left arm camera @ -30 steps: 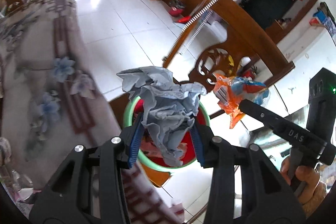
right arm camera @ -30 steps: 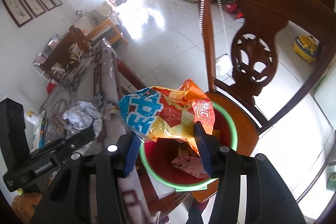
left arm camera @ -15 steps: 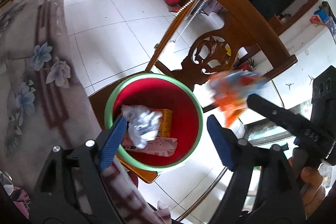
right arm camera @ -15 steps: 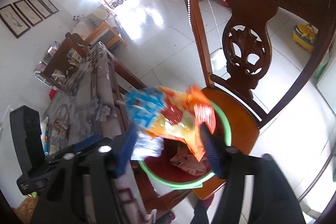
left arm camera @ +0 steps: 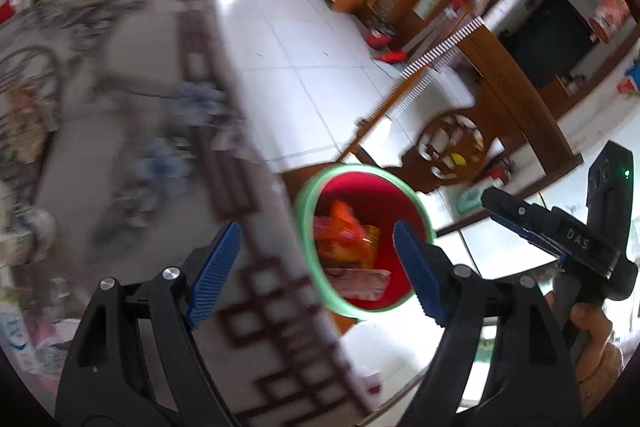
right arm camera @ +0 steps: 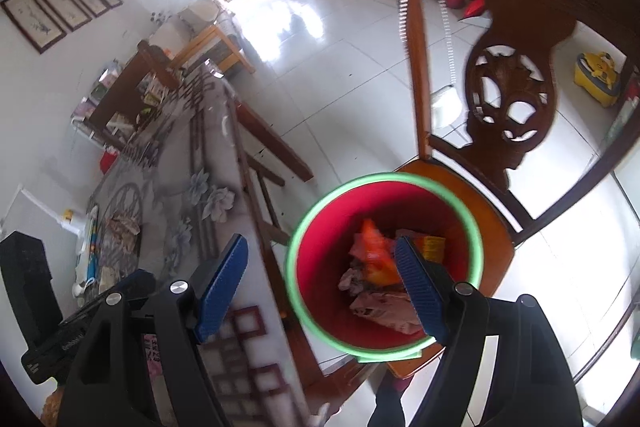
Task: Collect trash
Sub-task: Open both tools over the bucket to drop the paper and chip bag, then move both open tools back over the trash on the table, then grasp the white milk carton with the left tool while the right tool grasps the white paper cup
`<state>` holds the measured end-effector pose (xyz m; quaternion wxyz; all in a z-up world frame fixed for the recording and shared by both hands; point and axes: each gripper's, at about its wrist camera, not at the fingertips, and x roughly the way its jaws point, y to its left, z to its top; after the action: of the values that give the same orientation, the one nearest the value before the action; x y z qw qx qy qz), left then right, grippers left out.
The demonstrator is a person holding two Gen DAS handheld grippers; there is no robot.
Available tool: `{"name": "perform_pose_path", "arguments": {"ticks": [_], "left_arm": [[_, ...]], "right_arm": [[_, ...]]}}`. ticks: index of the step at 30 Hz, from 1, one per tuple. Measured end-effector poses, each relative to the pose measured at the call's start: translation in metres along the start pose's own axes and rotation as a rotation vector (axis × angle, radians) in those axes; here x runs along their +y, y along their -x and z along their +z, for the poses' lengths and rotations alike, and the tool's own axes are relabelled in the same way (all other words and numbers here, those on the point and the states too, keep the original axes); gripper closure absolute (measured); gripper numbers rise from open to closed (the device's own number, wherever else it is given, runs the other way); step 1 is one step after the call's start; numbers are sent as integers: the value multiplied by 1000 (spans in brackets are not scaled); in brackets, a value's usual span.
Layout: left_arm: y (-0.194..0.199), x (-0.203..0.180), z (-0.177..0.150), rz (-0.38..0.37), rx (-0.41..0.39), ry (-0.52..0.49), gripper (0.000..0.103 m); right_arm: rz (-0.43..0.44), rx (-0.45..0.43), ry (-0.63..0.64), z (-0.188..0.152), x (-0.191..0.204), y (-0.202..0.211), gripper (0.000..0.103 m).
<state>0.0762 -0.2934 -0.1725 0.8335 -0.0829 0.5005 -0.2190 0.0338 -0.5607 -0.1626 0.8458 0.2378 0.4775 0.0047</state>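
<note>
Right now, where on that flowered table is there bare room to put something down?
Free: the tablecloth stretch around the blue flowers, beside the edge nearest the red bin. Crowded: the far end and the wall-side edge, littered with paper scraps and bottles.

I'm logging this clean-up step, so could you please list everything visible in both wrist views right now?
bin: one, red with a green rim, on the chair seat.
trash: several pieces, orange, yellow and pinkish, inside the bin.
chair: one, brown carved wood, beside the table.
table: one, grey floral cloth, left of the bin.
pictures: four, dark frames, on the far wall.
yellow container: one, on the floor behind the chair.
left gripper: black with blue pads, empty, open.
right gripper: black with blue pads, empty, jaws opening.
hand: one, gripping the right gripper's handle.
</note>
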Motion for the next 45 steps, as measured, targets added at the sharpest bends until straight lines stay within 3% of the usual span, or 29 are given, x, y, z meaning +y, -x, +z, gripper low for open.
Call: {"name": "perform_pose_path", "arguments": {"ticks": [10, 17, 21, 27, 30, 36, 45], "left_arm": [[78, 129, -16, 169, -113, 195, 27], [99, 223, -49, 228, -37, 319, 27], [88, 246, -67, 190, 44, 340, 27], [63, 256, -72, 145, 129, 277, 27], [54, 262, -74, 134, 165, 234, 42], [72, 282, -80, 132, 153, 217, 45], [103, 325, -79, 201, 113, 229, 45]], "right_arm": [[44, 65, 109, -13, 88, -39, 29], [70, 106, 190, -38, 170, -64, 29], [79, 118, 222, -54, 209, -72, 29], [66, 120, 237, -75, 242, -79, 30], [56, 138, 237, -83, 255, -86, 30], [52, 131, 272, -90, 284, -88, 30], [55, 162, 308, -100, 314, -104, 30]]}}
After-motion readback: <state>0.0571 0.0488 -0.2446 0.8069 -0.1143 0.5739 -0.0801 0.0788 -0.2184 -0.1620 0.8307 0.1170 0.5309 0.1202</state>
